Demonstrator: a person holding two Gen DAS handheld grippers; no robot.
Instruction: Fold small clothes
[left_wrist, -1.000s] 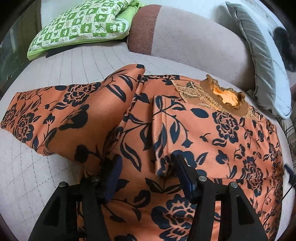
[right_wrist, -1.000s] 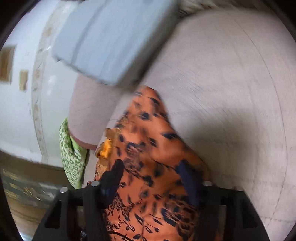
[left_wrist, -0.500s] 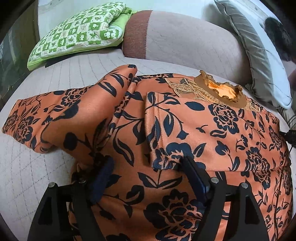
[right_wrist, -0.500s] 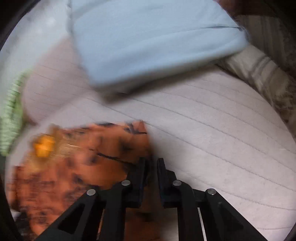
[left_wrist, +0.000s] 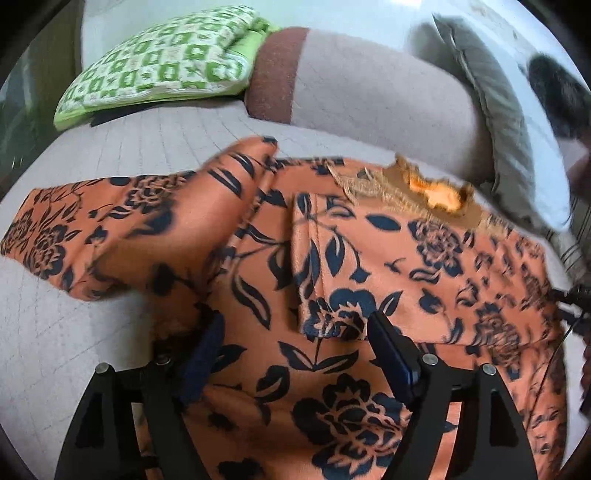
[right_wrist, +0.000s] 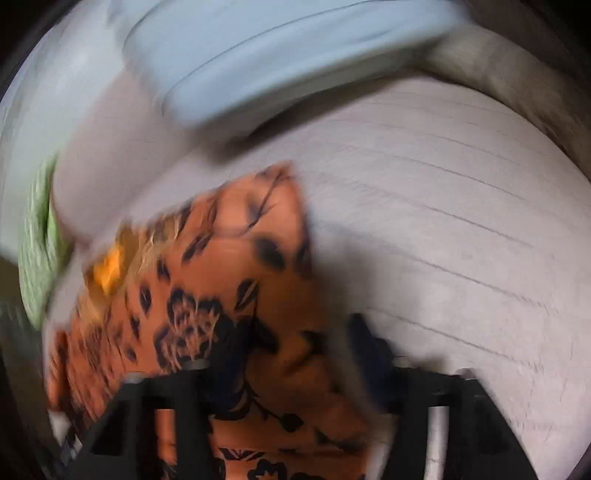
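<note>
An orange top with dark blue flowers (left_wrist: 369, 258) lies flat on a pale quilted cushion (left_wrist: 74, 332), its lace neck (left_wrist: 424, 188) towards the backrest. One sleeve is folded across the chest and the other (left_wrist: 110, 229) spreads out to the left. My left gripper (left_wrist: 295, 343) hovers open over the lower chest, nothing pinched. In the blurred right wrist view my right gripper (right_wrist: 299, 354) is over the top's (right_wrist: 229, 280) shoulder edge. Its jaws are opening, with cloth between the fingers (right_wrist: 369, 354).
A green checked pillow (left_wrist: 159, 62) lies at the back left. A grey-blue pillow (left_wrist: 517, 147) (right_wrist: 277, 55) leans at the back right. The padded backrest (left_wrist: 369, 92) runs behind the top. Bare quilted cushion (right_wrist: 461, 240) stretches to the right of the garment.
My left gripper's fingers have spread wider over the chest. My right gripper was shut at the top's corner half a second ago and now stands apart over the cloth; its view has swung.
</note>
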